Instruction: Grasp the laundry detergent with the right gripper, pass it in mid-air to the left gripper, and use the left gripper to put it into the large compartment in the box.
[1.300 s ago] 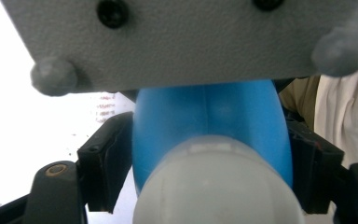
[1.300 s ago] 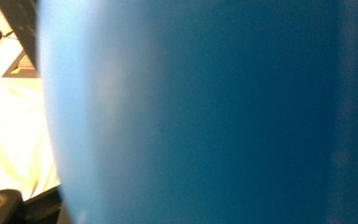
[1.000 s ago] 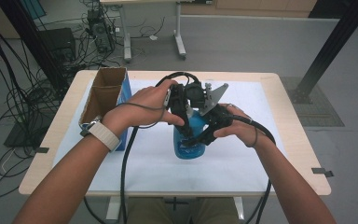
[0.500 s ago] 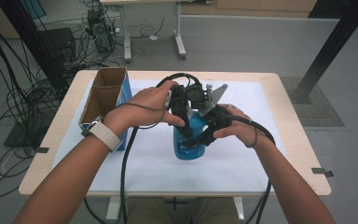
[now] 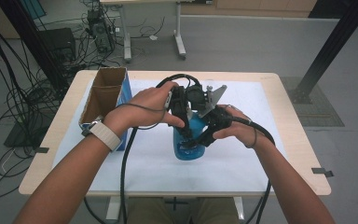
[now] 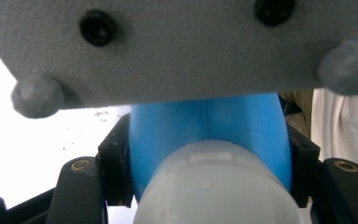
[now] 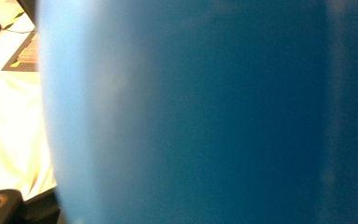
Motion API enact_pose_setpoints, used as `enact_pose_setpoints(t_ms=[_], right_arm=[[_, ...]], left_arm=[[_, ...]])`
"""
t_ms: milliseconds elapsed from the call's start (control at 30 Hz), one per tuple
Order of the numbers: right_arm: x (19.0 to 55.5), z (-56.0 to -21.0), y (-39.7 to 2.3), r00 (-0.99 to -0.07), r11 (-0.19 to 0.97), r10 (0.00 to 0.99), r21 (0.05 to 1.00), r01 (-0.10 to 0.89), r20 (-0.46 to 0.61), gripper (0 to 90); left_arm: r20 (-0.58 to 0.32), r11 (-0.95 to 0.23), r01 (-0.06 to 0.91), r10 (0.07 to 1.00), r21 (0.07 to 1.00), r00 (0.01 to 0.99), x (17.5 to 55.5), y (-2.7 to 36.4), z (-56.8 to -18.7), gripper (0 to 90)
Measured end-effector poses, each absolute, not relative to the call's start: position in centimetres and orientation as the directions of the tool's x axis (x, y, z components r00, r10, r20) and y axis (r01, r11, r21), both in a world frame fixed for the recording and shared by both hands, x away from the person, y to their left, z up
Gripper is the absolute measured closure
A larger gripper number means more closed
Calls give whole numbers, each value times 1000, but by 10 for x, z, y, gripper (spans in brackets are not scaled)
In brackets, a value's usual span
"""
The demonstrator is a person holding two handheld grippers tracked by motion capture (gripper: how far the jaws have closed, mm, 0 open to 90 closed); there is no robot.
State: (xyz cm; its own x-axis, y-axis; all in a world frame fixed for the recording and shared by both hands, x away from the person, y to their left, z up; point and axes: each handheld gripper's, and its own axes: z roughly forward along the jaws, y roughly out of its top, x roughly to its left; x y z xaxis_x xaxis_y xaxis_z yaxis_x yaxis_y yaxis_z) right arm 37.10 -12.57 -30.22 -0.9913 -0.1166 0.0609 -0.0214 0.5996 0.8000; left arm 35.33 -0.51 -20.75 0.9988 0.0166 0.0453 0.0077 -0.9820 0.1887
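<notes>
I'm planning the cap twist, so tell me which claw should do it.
Left, I judge. The left claw is clamped near the white cap of the blue bottle, while the right claw grips the body lower down, steadying it.

you have a blue plastic bottle (image 5: pixel 189 140) standing upright near the middle of the white-covered table, well apart from its edges. its body is smooth and rounded, narrowing toward the top, and in the left gripper view a pale, whitish cap (image 6: pixel 214 186) sits on it (close and blurred). in the right gripper view its blue wall (image 7: pixel 191 112) is pressed right up against the lens.
</notes>
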Motion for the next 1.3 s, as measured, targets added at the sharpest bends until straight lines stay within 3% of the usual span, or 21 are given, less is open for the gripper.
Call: enact_pose_setpoints(t_ms=[467,500,600,1300], right_arm=[[371,-303,-127,-993,600,-111,799,-27,50,434],[373,-304,-127,-994,600,-112,798,-58,12,434],[370,-303,-127,-991,600,-116,800,-16,67,433],[371,-307,-123,-992,606,-124,794,-44,39,434]], left_arm=[[43,-981,13,22,194,999,354,-5,-208,373],[46,-981,10,19,193,999,354,-5,-208,373],[46,-981,11,20,192,999,353,-5,-208,373],[30,-981,24,30,191,999,353,-2,-213,373]])
